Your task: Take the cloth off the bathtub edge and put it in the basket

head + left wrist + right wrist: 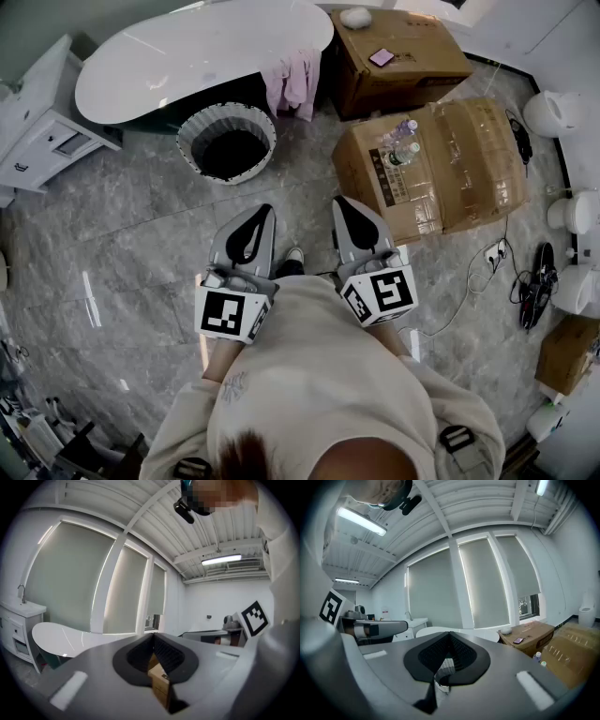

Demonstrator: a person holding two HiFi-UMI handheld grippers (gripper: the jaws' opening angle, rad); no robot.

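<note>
Seen from the head camera, we stand on a grey marble-patterned floor. The crumpled pink cloth [292, 82] hangs over the rim of the glossy white oval bathtub [187, 52] at twelve o'clock, untouched and well apart from both tools. The round basket with grey-and-white striped sides [190, 141] sits on the floor at eleven o'clock, just beside the tub, its dark inside apparently empty.

Both tools point forward, roughly level. The grey left gripper [264, 212] has its jaws pressed together at the tips with nothing between them, and so does the grey right gripper [339, 202].

We judge three risks. The jaws must spread before reaching, or they will only push the cloth along the smooth rim and into the tub. A pinch on a single fold could let the cloth slip and land on the floor. A trailing end could also drape over the basket's rim instead of falling inside.

The large taped brown cardboard box [459, 169] at two o'clock carries a printed label on its side, probably text, too small for us to read. Each tool's cube shows black-and-white square markers.
</note>
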